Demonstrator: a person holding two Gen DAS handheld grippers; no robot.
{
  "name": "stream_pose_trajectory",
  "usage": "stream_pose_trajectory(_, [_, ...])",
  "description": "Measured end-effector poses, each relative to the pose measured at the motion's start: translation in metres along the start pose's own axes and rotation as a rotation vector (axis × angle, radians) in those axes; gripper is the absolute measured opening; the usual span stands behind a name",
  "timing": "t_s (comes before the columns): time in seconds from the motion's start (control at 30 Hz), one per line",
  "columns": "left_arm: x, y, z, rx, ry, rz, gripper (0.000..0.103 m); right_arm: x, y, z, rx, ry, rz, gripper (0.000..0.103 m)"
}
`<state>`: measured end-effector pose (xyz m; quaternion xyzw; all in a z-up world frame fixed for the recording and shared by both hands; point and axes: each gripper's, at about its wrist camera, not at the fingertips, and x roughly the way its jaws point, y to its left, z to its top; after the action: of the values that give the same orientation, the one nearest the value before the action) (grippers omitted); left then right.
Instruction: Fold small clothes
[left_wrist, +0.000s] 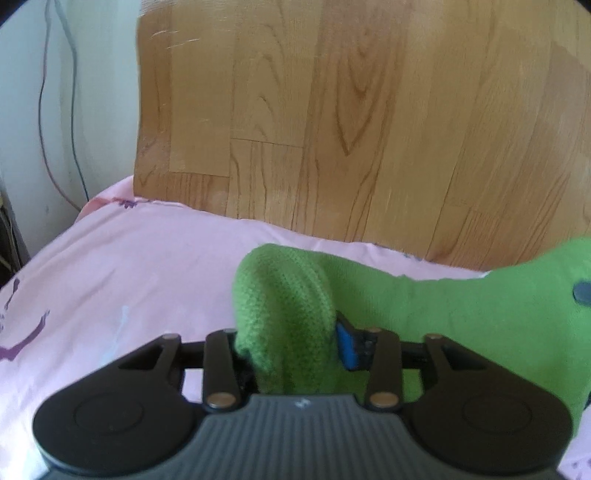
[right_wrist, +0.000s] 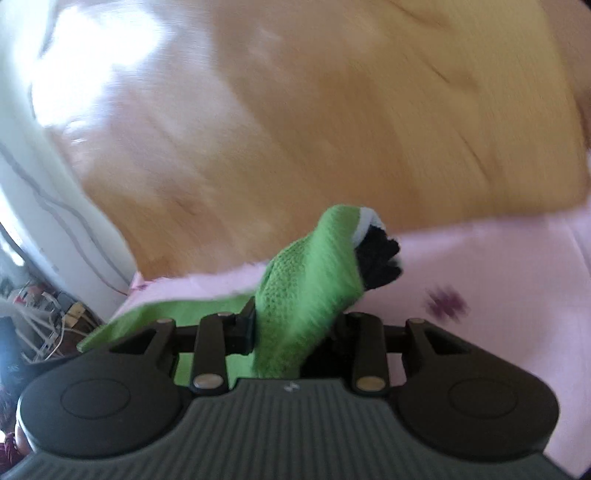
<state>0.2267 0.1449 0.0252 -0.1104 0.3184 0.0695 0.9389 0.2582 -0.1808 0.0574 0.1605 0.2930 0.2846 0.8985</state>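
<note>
A small green knit garment (left_wrist: 424, 306) lies over the pink bed sheet (left_wrist: 129, 266), stretching to the right with a dark button near the right edge. My left gripper (left_wrist: 288, 347) is shut on a bunched fold of it; the cloth hides the fingertips, and a blue pad (left_wrist: 347, 343) shows beside it. In the right wrist view my right gripper (right_wrist: 295, 325) is shut on another part of the green garment (right_wrist: 306, 288), lifted above the sheet (right_wrist: 480, 277). A white and black trim (right_wrist: 376, 251) shows at its raised end. The right wrist view is motion-blurred.
A wood-grain floor (left_wrist: 332, 110) lies beyond the bed's edge. A white wall with hanging cables (left_wrist: 55, 110) is at the left. A tangle of cables and plugs (right_wrist: 44, 317) sits on the floor at the bed's left corner.
</note>
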Motion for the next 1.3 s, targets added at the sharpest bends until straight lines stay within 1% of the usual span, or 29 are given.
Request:
stream_pose_trajectory(0.03, [-0.003, 0.008, 0.001, -0.033, -0.004, -0.02, 0.05, 0.001, 0.016, 0.005, -0.041, -0.008, 0.003, 0.038])
stream_pose_trajectory(0.1, [-0.007, 0.024, 0.005, -0.092, -0.021, -0.059, 0.059, 0.006, 0.054, 0.015, -0.127, -0.011, 0.004, 0.041])
stream_pose_trajectory(0.2, [-0.017, 0.058, 0.01, -0.217, -0.056, -0.132, 0.076, 0.025, 0.11, 0.017, -0.244, 0.027, 0.038, 0.043])
stream_pose_trajectory(0.23, [-0.022, 0.073, 0.011, -0.268, -0.074, -0.151, 0.077, 0.034, 0.127, 0.015, -0.278, 0.05, 0.051, 0.044])
stream_pose_trajectory(0.3, [-0.027, 0.094, 0.015, -0.331, -0.091, -0.167, 0.077, 0.065, 0.155, 0.007, -0.299, 0.126, 0.097, 0.044])
stream_pose_trajectory(0.37, [-0.03, 0.108, 0.016, -0.358, -0.101, -0.192, 0.08, 0.102, 0.171, -0.007, -0.275, 0.237, 0.148, 0.045])
stream_pose_trajectory(0.43, [-0.026, 0.113, 0.016, -0.362, -0.093, -0.212, 0.08, 0.145, 0.169, -0.026, -0.165, 0.39, 0.208, 0.047])
stream_pose_trajectory(0.47, [-0.025, 0.114, 0.016, -0.36, -0.086, -0.208, 0.08, 0.159, 0.164, -0.036, -0.111, 0.429, 0.219, 0.045])
stream_pose_trajectory(0.5, [-0.023, 0.113, 0.017, -0.352, -0.08, -0.2, 0.08, 0.161, 0.162, -0.037, -0.095, 0.405, 0.239, 0.045])
stream_pose_trajectory(0.53, [-0.022, 0.111, 0.017, -0.347, -0.073, -0.196, 0.08, 0.16, 0.162, -0.032, -0.081, 0.409, 0.249, 0.048])
stream_pose_trajectory(0.57, [-0.023, 0.109, 0.016, -0.346, -0.069, -0.203, 0.08, 0.154, 0.159, -0.025, -0.053, 0.413, 0.271, 0.048])
stream_pose_trajectory(0.6, [-0.025, 0.106, 0.017, -0.343, -0.072, -0.217, 0.08, 0.144, 0.154, -0.017, -0.037, 0.399, 0.308, 0.048])
stream_pose_trajectory(0.63, [-0.03, 0.103, 0.017, -0.337, -0.083, -0.228, 0.08, 0.13, 0.151, -0.009, -0.039, 0.366, 0.34, 0.048])
stream_pose_trajectory(0.7, [-0.044, 0.093, 0.019, -0.3, -0.126, -0.258, 0.08, 0.097, 0.147, 0.007, -0.094, 0.268, 0.35, 0.048])
stream_pose_trajectory(0.77, [-0.053, 0.078, 0.019, -0.245, -0.149, -0.289, 0.084, 0.065, 0.133, 0.017, -0.134, 0.166, 0.323, 0.048])
stream_pose_trajectory(0.83, [-0.053, 0.059, 0.018, -0.171, -0.139, -0.292, 0.092, 0.054, 0.115, 0.018, -0.114, 0.098, 0.268, 0.05])
stream_pose_trajectory(0.87, [-0.051, 0.048, 0.016, -0.128, -0.122, -0.272, 0.092, 0.052, 0.104, 0.015, -0.076, 0.086, 0.251, 0.05])
stream_pose_trajectory(0.93, [-0.043, 0.028, 0.011, -0.04, -0.066, -0.21, 0.093, 0.056, 0.083, 0.004, 0.0, 0.09, 0.222, 0.05])
stream_pose_trajectory(0.97, [-0.04, 0.02, 0.008, -0.007, -0.038, -0.181, 0.092, 0.06, 0.077, -0.001, 0.018, 0.095, 0.198, 0.05])
stream_pose_trajectory(1.0, [-0.038, 0.014, 0.005, 0.012, -0.015, -0.151, 0.089, 0.065, 0.074, -0.008, 0.023, 0.098, 0.166, 0.05])
stream_pose_trajectory(1.03, [-0.038, 0.011, 0.003, 0.019, 0.003, -0.132, 0.08, 0.074, 0.072, -0.011, 0.017, 0.1, 0.139, 0.05])
stream_pose_trajectory(1.07, [-0.039, 0.01, 0.0, 0.021, 0.014, -0.128, 0.075, 0.079, 0.072, -0.01, 0.001, 0.098, 0.119, 0.05])
stream_pose_trajectory(1.1, [-0.041, 0.011, -0.002, 0.021, 0.022, -0.131, 0.067, 0.085, 0.074, -0.007, -0.029, 0.09, 0.1, 0.05])
stream_pose_trajectory(1.13, [-0.043, 0.012, -0.006, 0.021, 0.028, -0.132, 0.061, 0.091, 0.077, -0.003, -0.06, 0.08, 0.088, 0.05])
stream_pose_trajectory(1.2, [-0.043, 0.016, -0.011, 0.005, 0.042, -0.122, 0.058, 0.101, 0.083, 0.007, -0.112, 0.063, 0.087, 0.05])
stream_pose_trajectory(1.23, [-0.042, 0.019, -0.013, -0.009, 0.049, -0.127, 0.058, 0.107, 0.087, 0.013, -0.135, 0.061, 0.106, 0.055])
stream_pose_trajectory(1.27, [-0.039, 0.022, -0.015, -0.024, 0.054, -0.132, 0.06, 0.113, 0.089, 0.017, -0.16, 0.066, 0.128, 0.065])
stream_pose_trajectory(1.3, [-0.037, 0.024, -0.016, -0.033, 0.058, -0.134, 0.062, 0.124, 0.095, 0.019, -0.194, 0.074, 0.145, 0.069])
